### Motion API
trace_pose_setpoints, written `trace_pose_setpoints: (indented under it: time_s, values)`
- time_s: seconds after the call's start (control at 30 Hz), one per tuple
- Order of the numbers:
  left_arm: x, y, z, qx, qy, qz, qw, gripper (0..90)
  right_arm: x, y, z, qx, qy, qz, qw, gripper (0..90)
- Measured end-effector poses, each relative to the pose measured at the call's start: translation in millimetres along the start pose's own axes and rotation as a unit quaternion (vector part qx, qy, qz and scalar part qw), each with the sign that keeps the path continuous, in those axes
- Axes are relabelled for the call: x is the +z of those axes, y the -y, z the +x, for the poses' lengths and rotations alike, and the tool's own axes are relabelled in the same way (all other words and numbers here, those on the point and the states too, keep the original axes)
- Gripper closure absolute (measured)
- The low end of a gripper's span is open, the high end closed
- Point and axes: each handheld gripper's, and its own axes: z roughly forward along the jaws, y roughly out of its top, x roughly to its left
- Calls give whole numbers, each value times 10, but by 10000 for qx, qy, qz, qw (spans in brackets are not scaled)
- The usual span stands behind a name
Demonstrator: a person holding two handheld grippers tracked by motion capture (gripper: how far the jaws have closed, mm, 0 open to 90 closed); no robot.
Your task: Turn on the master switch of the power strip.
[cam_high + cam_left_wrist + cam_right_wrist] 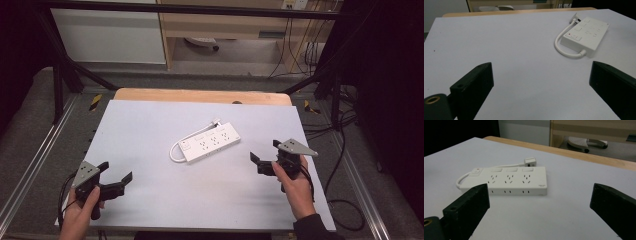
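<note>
Near left corner, the left gripper (pixel 116 176) hovers with jaws spread wide, holding nothing. At the right edge, the right gripper (pixel 264 152) is splayed wide too. Open table (pixel 145 130) lies between. Farther in, mid-table, the power strip (pixel 210 142) lies flat, cord (pixel 175 151) looped left, plug (pixel 529 161) behind, far edge well clear.

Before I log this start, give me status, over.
Left gripper open, right gripper open, both holding nothing. Power strip flat mid-table, cord looped, untouched. Nothing between grippers and strip.
</note>
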Motion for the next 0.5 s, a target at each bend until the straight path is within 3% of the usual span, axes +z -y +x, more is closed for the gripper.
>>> trace_pose_setpoints:
  time_s: [0.17, 0.5]
  values:
    - [-1, 0, 0, -2, 6, -9, 10000, 55, 143, -178, 48, -26, -57, -42, 10000, 29]
    - [6, 0, -4, 4, 31, 4, 10000, 55, 317, -294, 69, 41, -101, -34, 9999, 43]
